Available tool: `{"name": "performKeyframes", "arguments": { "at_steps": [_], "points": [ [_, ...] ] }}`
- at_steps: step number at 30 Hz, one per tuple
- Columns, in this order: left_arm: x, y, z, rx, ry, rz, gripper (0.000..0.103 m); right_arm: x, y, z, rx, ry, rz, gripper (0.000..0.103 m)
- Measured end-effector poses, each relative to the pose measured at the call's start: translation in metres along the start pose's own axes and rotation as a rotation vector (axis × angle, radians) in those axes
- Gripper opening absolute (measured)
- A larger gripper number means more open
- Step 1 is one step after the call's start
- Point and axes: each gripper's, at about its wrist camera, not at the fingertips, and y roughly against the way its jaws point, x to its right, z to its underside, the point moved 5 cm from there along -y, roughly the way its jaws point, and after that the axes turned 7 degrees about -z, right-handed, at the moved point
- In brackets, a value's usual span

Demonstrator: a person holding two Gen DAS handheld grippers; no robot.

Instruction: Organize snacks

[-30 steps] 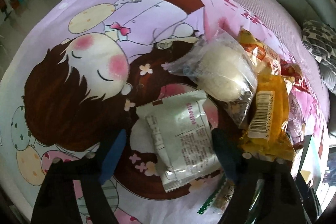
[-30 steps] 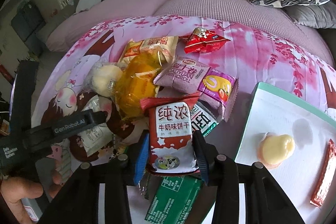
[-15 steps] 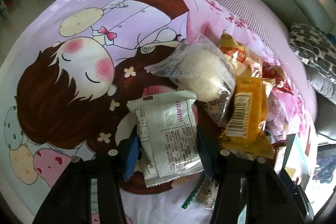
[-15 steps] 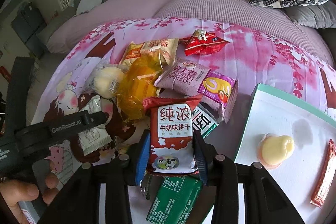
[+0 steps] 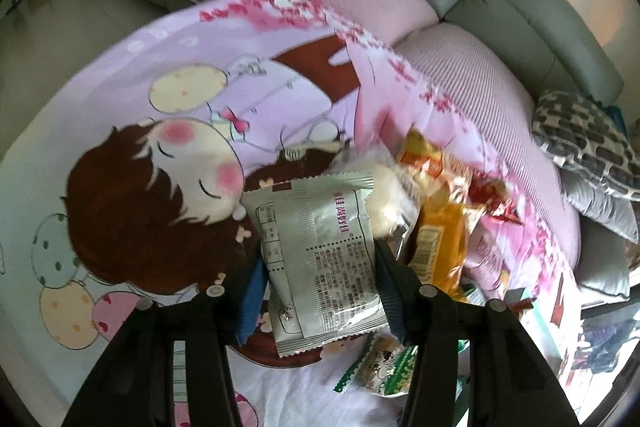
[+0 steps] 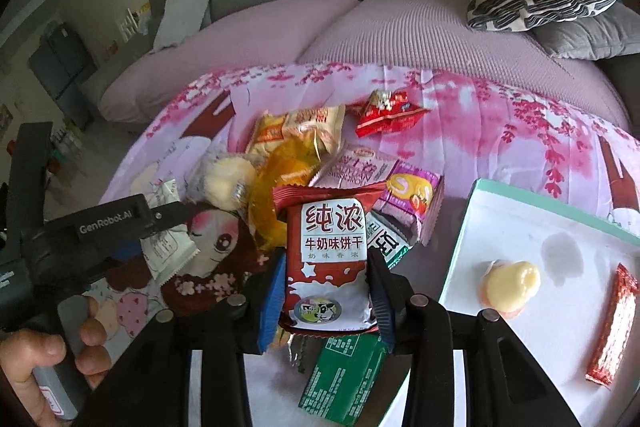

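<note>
Left gripper (image 5: 320,291): pinching grey-white packet (image 5: 320,259).
Right gripper (image 6: 326,301): pinching red milk-biscuit packet (image 6: 330,259).
Tray (image 6: 560,219): two snacks placed.
Left over: pile (image 6: 304,163) on cloth, most unsorted.

Left of the snack pile (image 5: 432,211) the cartoon cloth (image 5: 168,115) lies bare, open to a tool. The pile crowds the middle (packets overlapping), reaching just beside the tray (image 6: 532,355). The tray's near part is free; a yellow sweet (image 6: 510,285) and red bar (image 6: 614,323) occupy its far part.
</note>
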Motion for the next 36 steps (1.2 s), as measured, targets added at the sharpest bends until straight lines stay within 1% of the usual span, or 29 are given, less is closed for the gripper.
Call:
{"name": "performKeyframes", "arguments": {
  "at_steps": [5, 9, 17, 23, 29, 32, 36],
  "points": [
    [0.002, 0.021, -0.008, 0.058, 0.013, 0.016, 0.053, -0.001, 0.015, -0.004, 0.025, -0.014, -0.006, 0.042],
    [0.009, 0.034, -0.010, 0.092, -0.002, 0.030, 0.053, 0.002, 0.025, -0.006, 0.047, -0.030, -0.004, 0.042],
    [0.035, 0.044, -0.003, 0.117, -0.063, 0.063, 0.053, 0.020, 0.042, 0.002, 0.068, -0.090, 0.028, 0.042],
    [0.061, 0.048, 0.011, 0.113, -0.137, 0.089, 0.053, 0.047, 0.055, 0.006, 0.091, -0.161, 0.067, 0.042],
    [0.096, 0.053, 0.029, 0.105, -0.241, 0.127, 0.053, 0.085, 0.072, 0.013, 0.119, -0.259, 0.128, 0.042],
    [0.117, 0.055, 0.044, 0.094, -0.313, 0.157, 0.053, 0.106, 0.083, 0.019, 0.138, -0.316, 0.154, 0.042],
    [0.148, 0.059, 0.072, 0.065, -0.415, 0.210, 0.053, 0.137, 0.101, 0.030, 0.165, -0.395, 0.200, 0.042]
  ]
}}
